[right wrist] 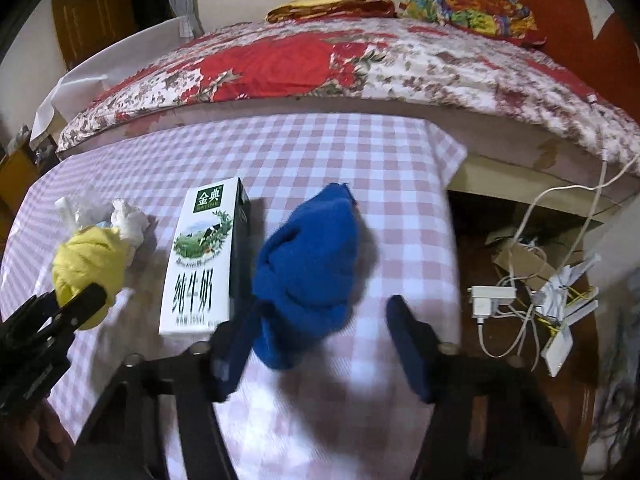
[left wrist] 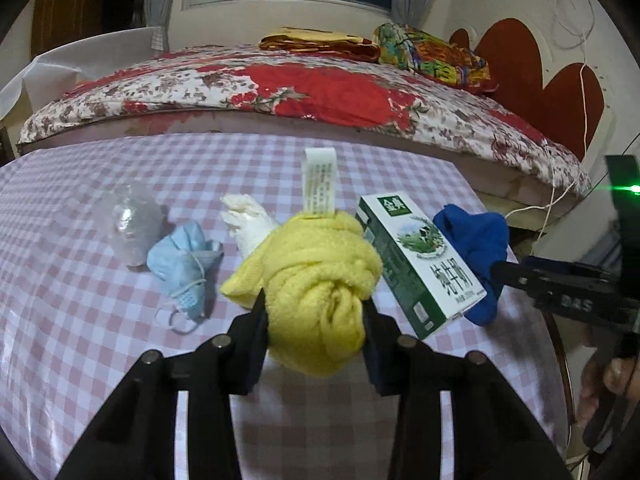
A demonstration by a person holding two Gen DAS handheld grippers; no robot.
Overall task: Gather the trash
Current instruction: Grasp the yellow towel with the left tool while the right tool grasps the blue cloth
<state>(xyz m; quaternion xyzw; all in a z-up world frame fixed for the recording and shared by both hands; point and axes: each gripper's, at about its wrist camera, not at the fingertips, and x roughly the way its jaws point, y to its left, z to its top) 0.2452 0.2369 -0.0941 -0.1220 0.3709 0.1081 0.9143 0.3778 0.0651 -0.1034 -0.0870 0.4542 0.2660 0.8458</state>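
My left gripper [left wrist: 314,312] is shut on a bunched yellow cloth [left wrist: 316,284] with a white label, held over the checked table [left wrist: 120,360]; the cloth also shows in the right wrist view [right wrist: 88,264]. My right gripper [right wrist: 324,320] is open around a blue cloth [right wrist: 308,272] that leans on its left finger; the right finger stands apart. The blue cloth also shows in the left wrist view [left wrist: 476,248]. A green-and-white milk carton [left wrist: 416,264] [right wrist: 206,256] lies between the two cloths. A crumpled white tissue [left wrist: 248,220], a blue face mask [left wrist: 186,268] and a clear plastic wrapper [left wrist: 132,224] lie on the table's left.
A bed with a red floral cover [left wrist: 304,92] runs along the table's far edge. Past the table's right edge, a lower brown surface holds a white charger [right wrist: 490,300], cables and paper scraps [right wrist: 568,296].
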